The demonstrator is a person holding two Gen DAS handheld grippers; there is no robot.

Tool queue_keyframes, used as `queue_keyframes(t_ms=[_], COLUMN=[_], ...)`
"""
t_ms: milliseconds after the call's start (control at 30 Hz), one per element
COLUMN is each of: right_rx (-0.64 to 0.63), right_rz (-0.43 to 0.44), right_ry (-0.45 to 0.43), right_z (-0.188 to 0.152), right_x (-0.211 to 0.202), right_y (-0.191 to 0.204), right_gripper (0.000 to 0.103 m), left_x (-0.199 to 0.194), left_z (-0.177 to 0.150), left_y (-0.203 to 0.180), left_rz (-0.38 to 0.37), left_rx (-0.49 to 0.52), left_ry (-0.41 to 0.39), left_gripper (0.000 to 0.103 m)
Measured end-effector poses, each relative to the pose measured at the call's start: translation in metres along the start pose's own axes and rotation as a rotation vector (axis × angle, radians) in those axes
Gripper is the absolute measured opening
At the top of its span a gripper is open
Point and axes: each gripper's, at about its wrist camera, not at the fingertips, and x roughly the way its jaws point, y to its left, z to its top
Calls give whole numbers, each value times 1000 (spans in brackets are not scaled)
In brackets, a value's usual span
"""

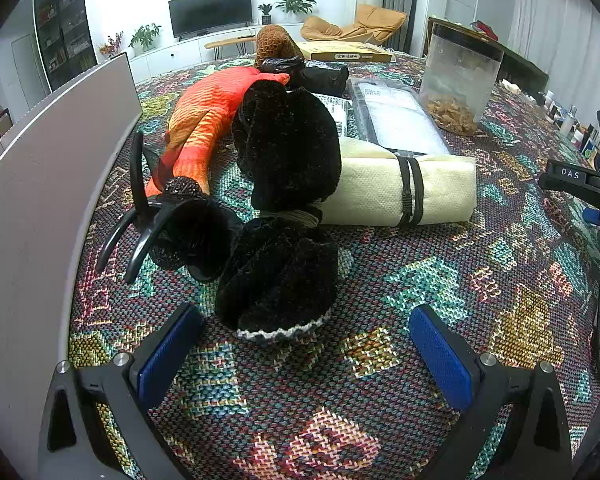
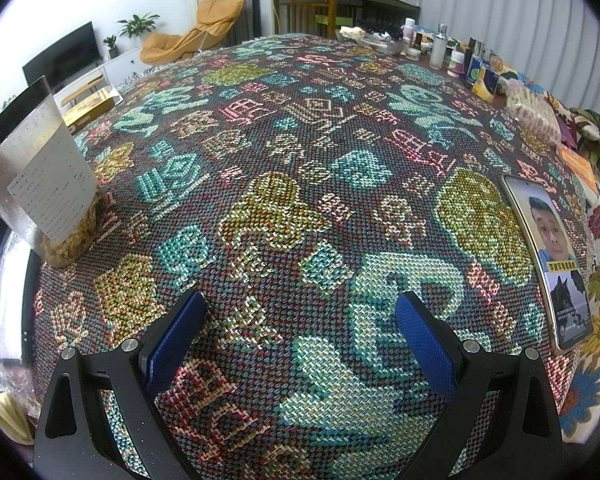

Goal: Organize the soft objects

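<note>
In the left wrist view a black fuzzy soft item with a white crochet edge (image 1: 278,284) lies on the woven tablecloth (image 1: 420,280) just ahead of my open, empty left gripper (image 1: 304,344). A second black fuzzy bundle (image 1: 288,144) stands behind it. An orange plush fish (image 1: 212,120) lies at the back left. A black hair claw clip with a dark scrunchie (image 1: 176,228) lies to the left. A cream cloth roll bound with black bands (image 1: 400,190) lies to the right. My right gripper (image 2: 300,328) is open and empty over bare tablecloth (image 2: 300,160).
A grey panel (image 1: 40,200) stands along the left. A clear snack jar (image 1: 460,84) (image 2: 52,192), a plastic-wrapped tray (image 1: 396,116), a black bag (image 1: 316,72) and a yellow box (image 1: 348,52) sit behind. A phone (image 2: 552,264) and several bottles (image 2: 440,52) line the right side.
</note>
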Motion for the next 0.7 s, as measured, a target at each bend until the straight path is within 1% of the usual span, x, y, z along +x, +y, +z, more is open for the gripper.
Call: queue_keyframes(t_ms=[700], right_rx=[0], right_rz=[1], right_ry=[0], right_z=[1], right_x=[1], right_y=[0], right_gripper=[98], left_x=[0], left_z=[0], left_y=[0], left_rz=[-1], left_rx=[-1], left_ry=[-1], left_gripper=[103])
